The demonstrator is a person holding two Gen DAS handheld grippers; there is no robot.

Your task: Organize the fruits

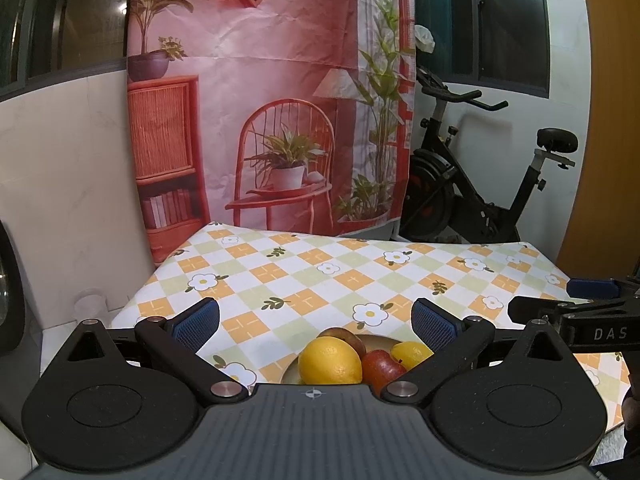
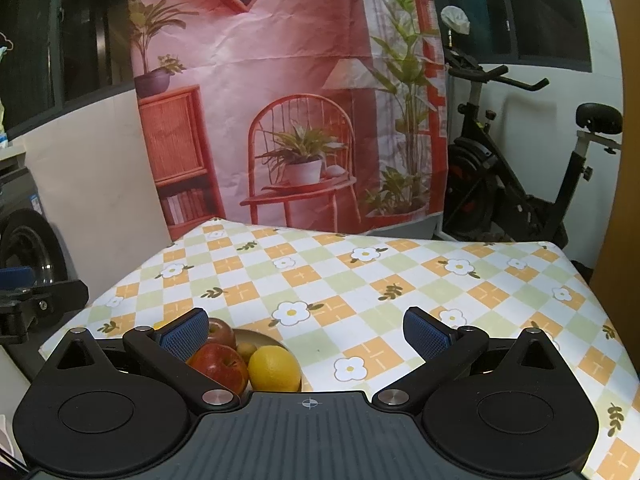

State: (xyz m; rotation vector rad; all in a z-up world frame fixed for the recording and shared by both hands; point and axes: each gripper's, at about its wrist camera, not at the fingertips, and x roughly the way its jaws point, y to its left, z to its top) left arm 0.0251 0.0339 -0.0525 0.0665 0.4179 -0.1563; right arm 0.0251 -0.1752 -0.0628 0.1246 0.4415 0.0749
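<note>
Tablecloth both views; kiwi visible right wrist only.

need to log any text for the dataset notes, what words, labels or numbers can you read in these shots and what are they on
"DAS": white letters on the black body of the right tool, seen at the right edge of the left wrist view; the word may run on out of frame.
Book spines printed on the pink backdrop: too small and blurred to read.
Nothing readable on the fruits, the plate or the checked tablecloth.

fruits: 2 red apples, 2 yellow citrus, kiwi | piled in plate | table's near edge
</note>
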